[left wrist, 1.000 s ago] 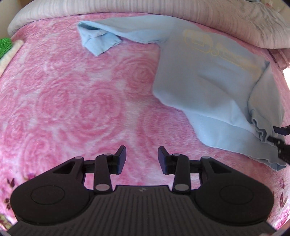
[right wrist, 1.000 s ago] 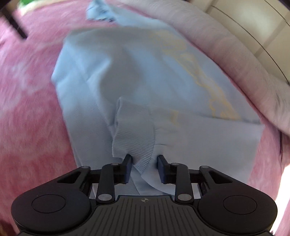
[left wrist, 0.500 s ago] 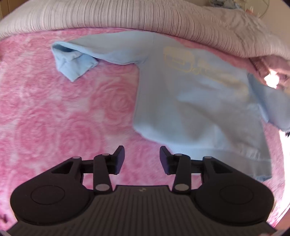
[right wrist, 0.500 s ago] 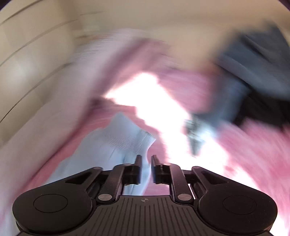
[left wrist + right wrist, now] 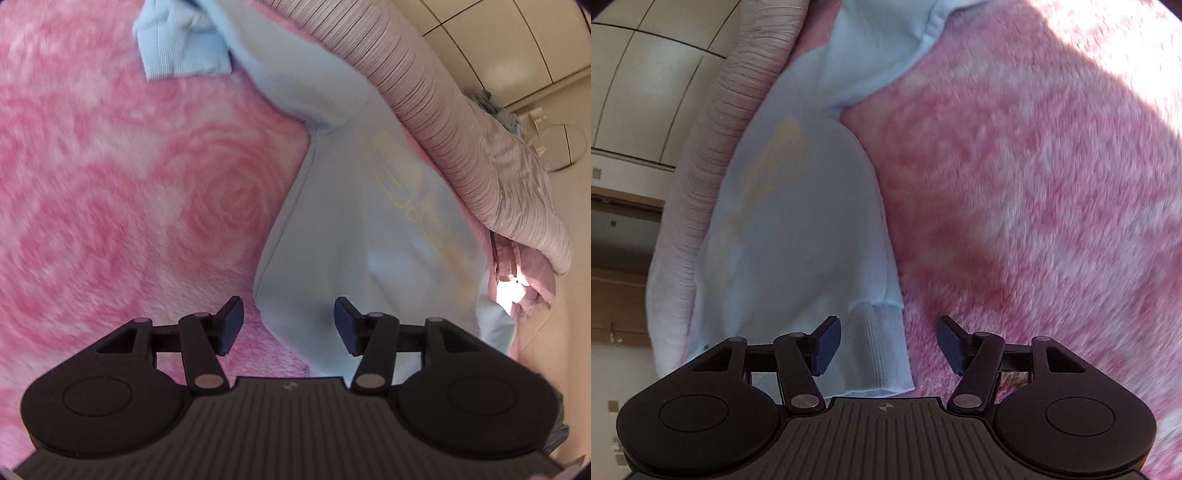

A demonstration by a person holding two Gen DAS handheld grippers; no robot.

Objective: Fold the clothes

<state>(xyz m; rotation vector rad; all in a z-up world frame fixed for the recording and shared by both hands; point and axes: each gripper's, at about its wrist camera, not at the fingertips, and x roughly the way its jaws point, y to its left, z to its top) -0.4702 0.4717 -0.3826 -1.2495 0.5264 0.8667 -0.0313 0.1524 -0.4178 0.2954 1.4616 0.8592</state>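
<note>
A light blue sweatshirt (image 5: 373, 229) with a pale yellow print lies flat on the pink rose blanket (image 5: 110, 206). Its left sleeve runs up to a bunched ribbed cuff (image 5: 177, 48). My left gripper (image 5: 288, 325) is open, low over the sweatshirt's lower left edge, which lies between the fingers. In the right wrist view the sweatshirt (image 5: 798, 221) shows with its ribbed hem corner (image 5: 879, 350) between the fingers of my right gripper (image 5: 888, 343), which is open and holds nothing.
A striped grey-pink bolster (image 5: 461, 122) runs along the far edge of the bed, against the sweatshirt; it also shows in the right wrist view (image 5: 738, 85). Beyond it are cream wall panels (image 5: 517, 44). The pink blanket (image 5: 1034, 184) spreads to the right.
My right gripper held the sleeve cuff, swung fast, then let it go and now is open over the hem corner. My left gripper has moved in close to the sweatshirt's lower left edge.
</note>
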